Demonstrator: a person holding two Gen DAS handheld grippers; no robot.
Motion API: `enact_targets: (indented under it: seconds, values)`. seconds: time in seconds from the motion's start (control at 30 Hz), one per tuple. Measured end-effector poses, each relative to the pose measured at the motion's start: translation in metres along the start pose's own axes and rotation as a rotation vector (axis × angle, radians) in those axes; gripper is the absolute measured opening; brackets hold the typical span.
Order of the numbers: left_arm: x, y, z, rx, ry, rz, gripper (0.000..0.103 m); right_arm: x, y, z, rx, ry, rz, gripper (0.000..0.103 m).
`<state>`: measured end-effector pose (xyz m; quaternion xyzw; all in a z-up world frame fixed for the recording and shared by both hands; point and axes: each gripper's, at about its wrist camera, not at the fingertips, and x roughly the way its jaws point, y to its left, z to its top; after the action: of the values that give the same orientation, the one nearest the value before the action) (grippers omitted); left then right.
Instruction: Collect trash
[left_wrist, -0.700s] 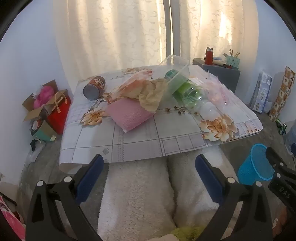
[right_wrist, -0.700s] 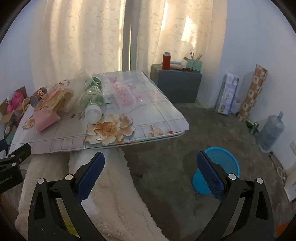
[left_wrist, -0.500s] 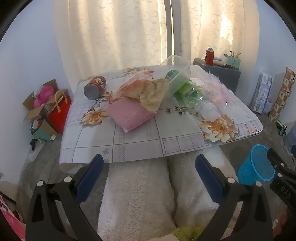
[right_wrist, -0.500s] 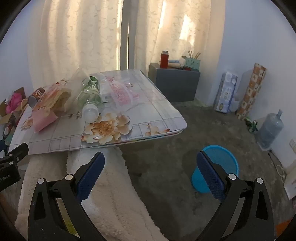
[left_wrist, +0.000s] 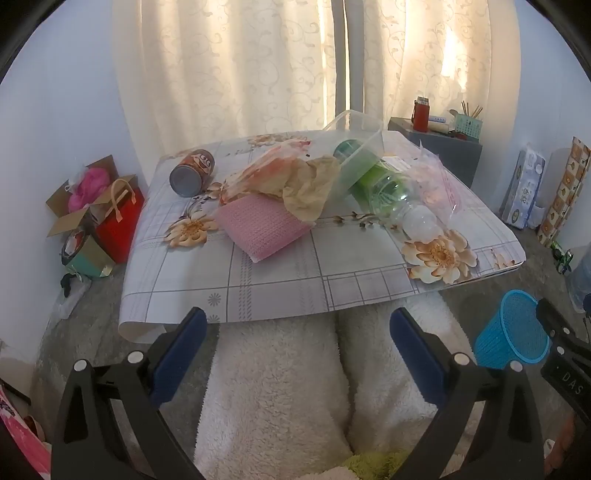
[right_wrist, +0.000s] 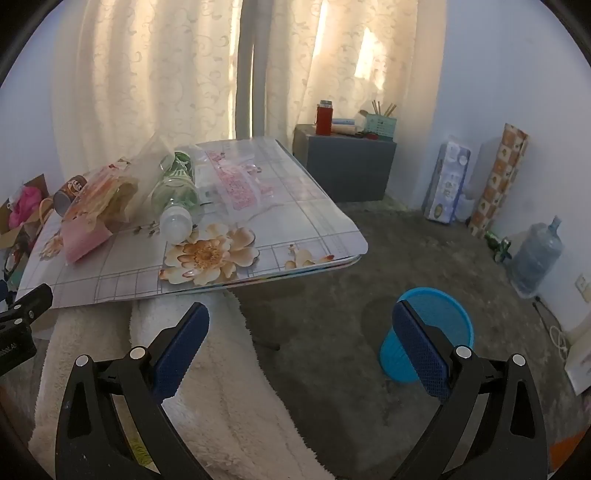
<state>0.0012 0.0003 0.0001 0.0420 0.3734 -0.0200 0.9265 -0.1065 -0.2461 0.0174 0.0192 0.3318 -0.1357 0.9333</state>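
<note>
Seven or so pieces of trash, all on the table and none in a grip. Toward the far left corner, a can on its side. Near the middle, a pink mesh pad, overlapped by crumpled brown paper and an orange-printed wrapper. Behind these, toward the far edge, a clear plastic tub, tilted, leaning on a green bottle. Bottle lying flat, cap end toward the near right corner. Along the right edge, a clear bag with pink print, partly under the bottle as far as can be told through the glare.

Compared with the frames from a moment ago: no item displaced, lifted or removed. Only a slight shift of framing in the right wrist view; left wrist view practically identical. Hence, in all likelihood, collection not yet begun and every piece still to be carried off.

Left gripper: jaws spread wide, nothing between them, short of the near edge and aimed at the pile. Right gripper: likewise wide and empty, aimed past the near right corner toward the floor.

On the carpet beyond that corner, well apart from the trash, a blue mesh basket, upright, mouth open, presumably the destination. Below both grippers, white fleece, probably over the person's legs.
</note>
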Motion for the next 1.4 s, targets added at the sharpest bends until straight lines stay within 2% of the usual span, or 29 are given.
enact_targets:
  seconds: [1.4]
  values:
    - [-0.002, 0.0039, -0.0004, -0.004, -0.002, -0.001, 0.097, 0.0002, 0.004, 0.0024, -0.001, 0.0, 0.002, 0.095]
